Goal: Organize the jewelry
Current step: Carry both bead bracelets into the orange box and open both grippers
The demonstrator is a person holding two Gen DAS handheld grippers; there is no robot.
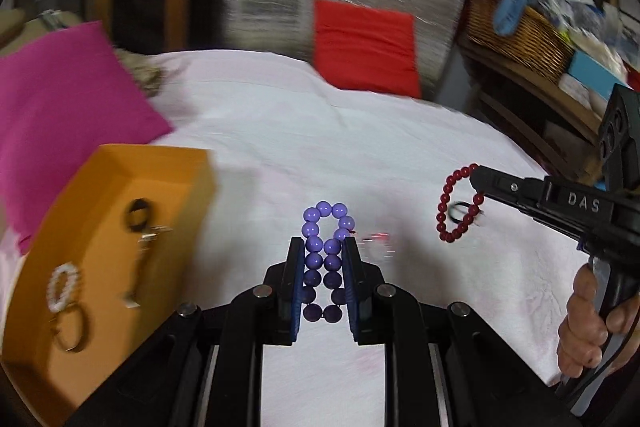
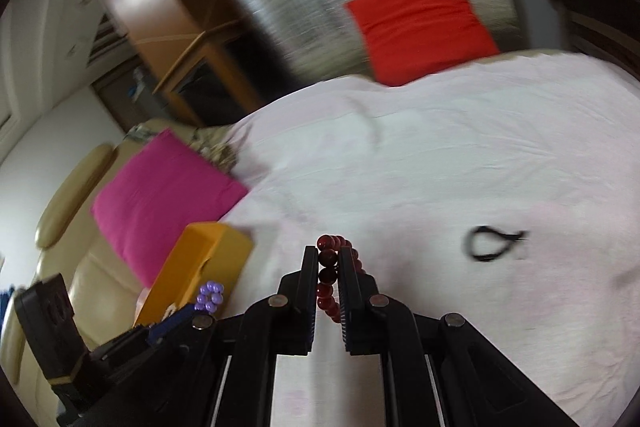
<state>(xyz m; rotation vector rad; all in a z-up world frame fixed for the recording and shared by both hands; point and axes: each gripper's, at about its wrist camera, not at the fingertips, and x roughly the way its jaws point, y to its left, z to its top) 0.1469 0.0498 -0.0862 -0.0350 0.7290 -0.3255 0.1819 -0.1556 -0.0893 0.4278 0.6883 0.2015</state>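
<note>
My left gripper [image 1: 320, 247] is shut on a purple bead bracelet [image 1: 325, 227] and holds it above the white cloth. My right gripper [image 2: 329, 253] is shut on a dark red bead bracelet [image 2: 327, 273]; it also shows in the left wrist view [image 1: 460, 203], hanging from the right gripper's tips. An orange tray [image 1: 176, 167] at the left holds a white bead bracelet [image 1: 61, 287], a black ring [image 1: 138, 215], a hoop and a small metal piece. A black loop [image 2: 494, 241] lies on the cloth at the right. The purple bracelet also shows in the right wrist view [image 2: 210, 295].
The white cloth [image 1: 280, 131] covers the table. A pink cushion [image 1: 60, 99] lies at the left behind the tray. A red cushion [image 1: 364, 43] leans on a silver panel at the back. A wicker basket [image 1: 516, 31] with clutter stands at the back right.
</note>
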